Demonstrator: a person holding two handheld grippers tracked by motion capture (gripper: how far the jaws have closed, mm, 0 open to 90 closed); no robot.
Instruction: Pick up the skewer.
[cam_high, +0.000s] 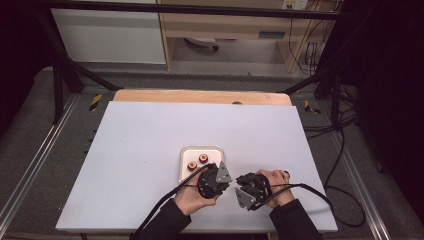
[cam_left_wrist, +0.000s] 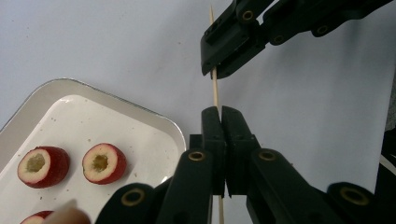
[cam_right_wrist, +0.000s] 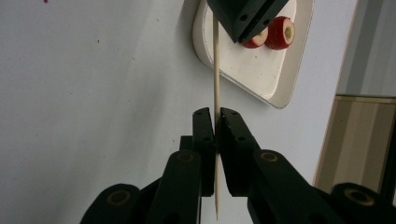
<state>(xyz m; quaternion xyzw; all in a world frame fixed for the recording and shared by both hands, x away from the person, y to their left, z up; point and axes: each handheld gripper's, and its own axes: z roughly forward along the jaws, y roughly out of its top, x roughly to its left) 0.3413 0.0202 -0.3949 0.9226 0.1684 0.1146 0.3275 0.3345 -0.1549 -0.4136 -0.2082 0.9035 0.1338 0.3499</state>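
From above, both hand-held grippers meet beside the white tray (cam_high: 185, 150) on the tabletop (cam_high: 140, 150); the left hand-held gripper (cam_left_wrist: 218, 112) is clamped on a wooden skewer (cam_left_wrist: 215, 91), and the right hand-held gripper (cam_right_wrist: 215, 113) pinches the same skewer near the tray's red fruit pieces (cam_right_wrist: 280, 33)

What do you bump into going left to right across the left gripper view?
Left fruit piece → right fruit piece → tray's right rim → skewer, pinched by the left tool below and the right tool above.
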